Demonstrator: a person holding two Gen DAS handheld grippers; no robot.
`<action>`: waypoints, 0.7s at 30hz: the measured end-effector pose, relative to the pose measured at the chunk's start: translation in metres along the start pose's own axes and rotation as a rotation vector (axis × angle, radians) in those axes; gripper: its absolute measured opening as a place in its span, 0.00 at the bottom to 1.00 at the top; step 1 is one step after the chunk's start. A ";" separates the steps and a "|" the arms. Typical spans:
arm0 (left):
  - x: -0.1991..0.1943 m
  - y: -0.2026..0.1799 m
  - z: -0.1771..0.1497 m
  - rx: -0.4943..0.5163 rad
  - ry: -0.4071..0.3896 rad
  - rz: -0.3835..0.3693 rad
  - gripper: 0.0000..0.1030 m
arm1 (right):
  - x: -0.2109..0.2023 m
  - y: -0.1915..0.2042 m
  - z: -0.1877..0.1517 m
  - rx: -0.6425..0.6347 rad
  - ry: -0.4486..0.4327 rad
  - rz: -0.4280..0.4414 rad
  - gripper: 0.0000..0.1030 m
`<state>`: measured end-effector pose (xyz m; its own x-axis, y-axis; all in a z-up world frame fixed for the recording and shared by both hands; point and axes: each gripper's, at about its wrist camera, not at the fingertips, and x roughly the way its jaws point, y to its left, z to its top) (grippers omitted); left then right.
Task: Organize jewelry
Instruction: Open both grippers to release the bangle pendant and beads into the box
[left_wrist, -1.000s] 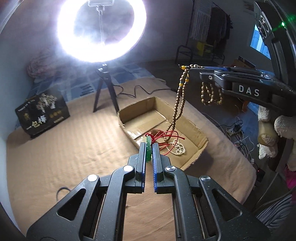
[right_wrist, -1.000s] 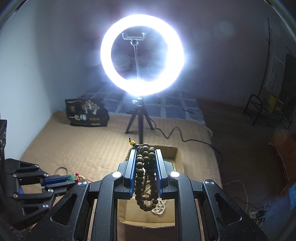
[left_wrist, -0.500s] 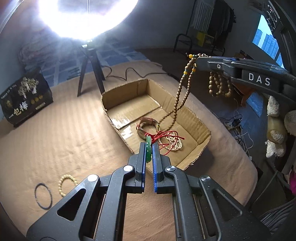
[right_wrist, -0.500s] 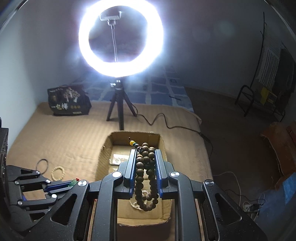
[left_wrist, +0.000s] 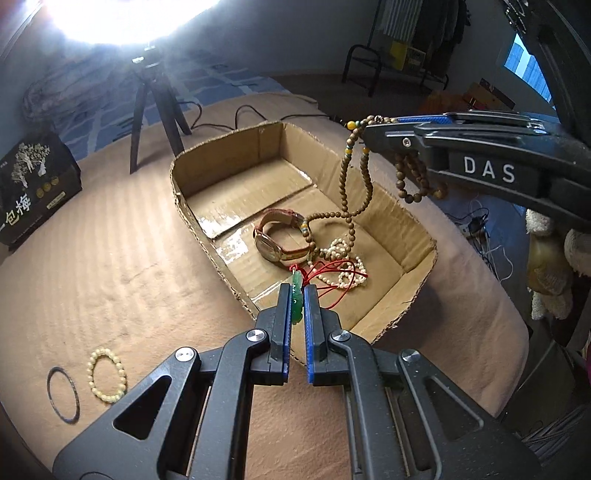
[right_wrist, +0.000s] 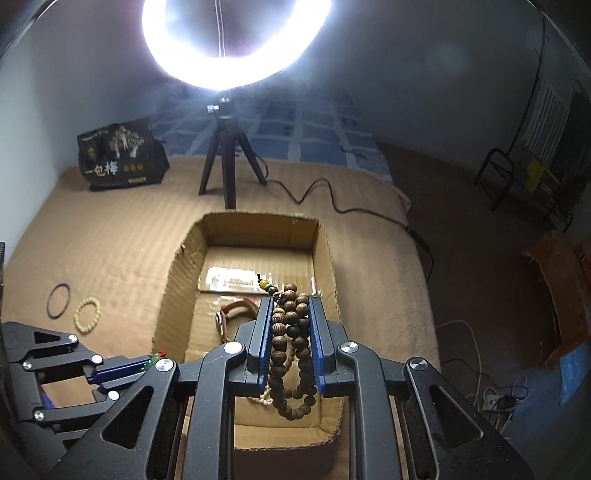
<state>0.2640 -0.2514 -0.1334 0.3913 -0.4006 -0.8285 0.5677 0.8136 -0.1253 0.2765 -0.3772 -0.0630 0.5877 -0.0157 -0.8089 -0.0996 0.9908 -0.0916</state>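
1. The brown bead necklace (left_wrist: 347, 206) and the green pendant (left_wrist: 296, 301) with its red cord (left_wrist: 332, 273) hang into the cardboard box (left_wrist: 417, 225) at the frame's centre.
2. Risk, as I judge it: the strands could tangle together or snag the watch (left_wrist: 280, 240) below.
3. The right hand-held gripper (right_wrist: 290, 325) pinches the necklace; the left hand-held gripper (left_wrist: 296, 295) pinches the pendant.
4. A pale bracelet (left_wrist: 106, 374) and a dark ring (left_wrist: 62, 393) lie on the bed (left_wrist: 110, 258), lower left.

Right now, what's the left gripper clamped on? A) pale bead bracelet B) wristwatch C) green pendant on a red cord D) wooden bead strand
C: the left gripper is shut on the green pendant, its red cord trailing into the cardboard box; the right gripper has the wooden bead strand.
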 end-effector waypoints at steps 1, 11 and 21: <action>0.002 0.001 0.000 -0.001 0.004 0.000 0.04 | 0.003 -0.001 -0.001 0.007 0.007 0.006 0.16; 0.007 0.005 0.000 -0.010 0.017 -0.010 0.04 | 0.017 -0.003 -0.004 0.041 0.051 0.042 0.17; 0.000 0.009 0.002 -0.023 0.001 0.007 0.48 | 0.017 -0.003 -0.005 0.066 0.067 0.024 0.51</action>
<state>0.2705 -0.2444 -0.1336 0.3944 -0.3947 -0.8299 0.5479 0.8260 -0.1325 0.2827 -0.3813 -0.0798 0.5304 0.0013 -0.8477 -0.0588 0.9976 -0.0353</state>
